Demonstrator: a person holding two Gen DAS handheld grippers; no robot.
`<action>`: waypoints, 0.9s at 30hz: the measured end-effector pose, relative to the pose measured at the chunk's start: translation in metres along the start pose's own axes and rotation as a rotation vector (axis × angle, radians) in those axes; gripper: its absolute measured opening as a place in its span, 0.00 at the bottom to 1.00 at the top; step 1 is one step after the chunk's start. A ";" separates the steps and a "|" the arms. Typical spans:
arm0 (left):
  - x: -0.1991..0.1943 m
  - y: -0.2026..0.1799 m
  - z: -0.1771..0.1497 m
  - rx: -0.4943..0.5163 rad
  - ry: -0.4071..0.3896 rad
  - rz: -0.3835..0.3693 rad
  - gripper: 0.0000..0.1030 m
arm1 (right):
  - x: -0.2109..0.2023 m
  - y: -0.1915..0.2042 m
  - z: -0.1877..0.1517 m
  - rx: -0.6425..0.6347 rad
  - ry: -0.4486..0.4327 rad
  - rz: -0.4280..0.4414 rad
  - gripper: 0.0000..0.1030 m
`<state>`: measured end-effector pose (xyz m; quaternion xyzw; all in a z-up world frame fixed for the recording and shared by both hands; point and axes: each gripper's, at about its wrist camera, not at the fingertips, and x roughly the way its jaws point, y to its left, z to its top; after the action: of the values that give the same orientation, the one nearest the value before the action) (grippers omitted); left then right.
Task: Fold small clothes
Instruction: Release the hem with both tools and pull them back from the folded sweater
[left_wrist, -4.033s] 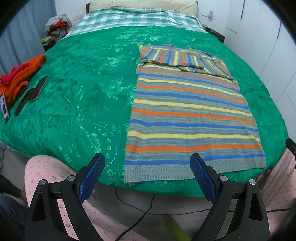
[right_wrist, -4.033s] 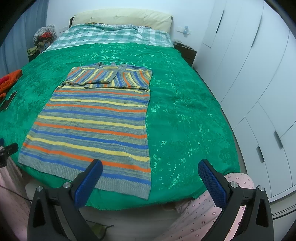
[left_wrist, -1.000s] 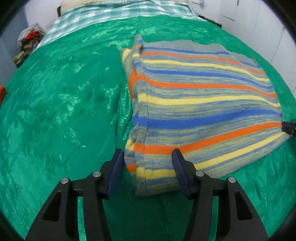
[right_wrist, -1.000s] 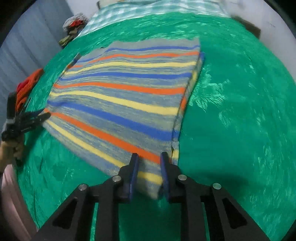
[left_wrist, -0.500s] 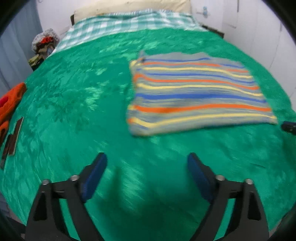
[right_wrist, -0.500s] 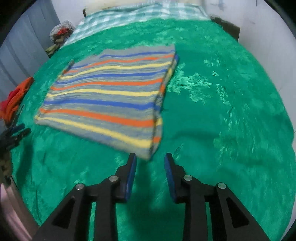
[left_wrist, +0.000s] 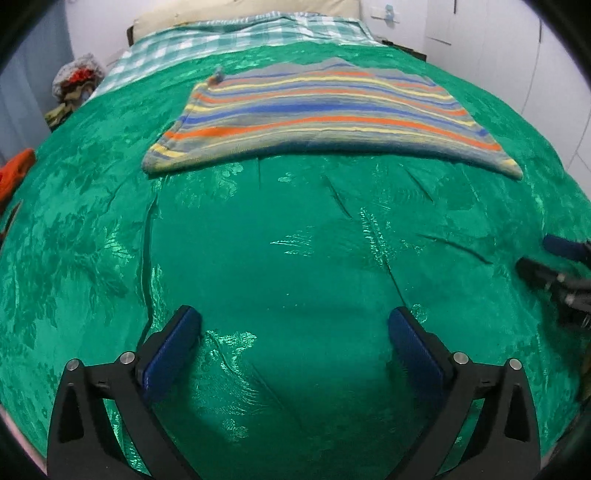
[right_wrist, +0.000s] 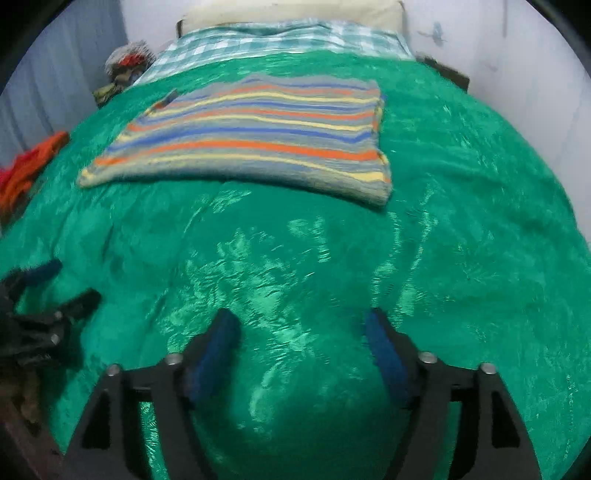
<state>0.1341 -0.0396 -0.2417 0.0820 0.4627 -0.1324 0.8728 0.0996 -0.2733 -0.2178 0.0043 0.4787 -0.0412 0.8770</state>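
No writing, label, brand or number can be read in either view. The striped sweater (left_wrist: 325, 110) and the green bedspread (left_wrist: 295, 258) carry only patterns.

A shiny green bedspread (left_wrist: 280, 258) with a leafy woven pattern covers the bed, creased in a few thin lines. A green-and-white checked blanket (left_wrist: 236, 33) lies across the head, with a cream pillow (right_wrist: 295, 11) behind it. Orange cloth (right_wrist: 33, 162) sits at the left edge. White cupboard doors (left_wrist: 554, 66) stand to the right.
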 end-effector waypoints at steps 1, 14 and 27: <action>0.000 0.000 0.000 -0.004 0.002 -0.003 1.00 | 0.001 0.002 -0.002 -0.007 -0.002 -0.010 0.79; -0.006 -0.007 -0.010 -0.002 -0.032 0.041 1.00 | 0.011 0.005 -0.002 -0.009 0.027 -0.045 0.84; 0.004 -0.010 -0.008 0.041 0.078 0.008 0.99 | 0.013 0.007 0.000 -0.016 0.025 -0.050 0.89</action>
<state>0.1269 -0.0471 -0.2499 0.1069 0.4931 -0.1351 0.8527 0.1067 -0.2667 -0.2291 -0.0142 0.4898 -0.0592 0.8697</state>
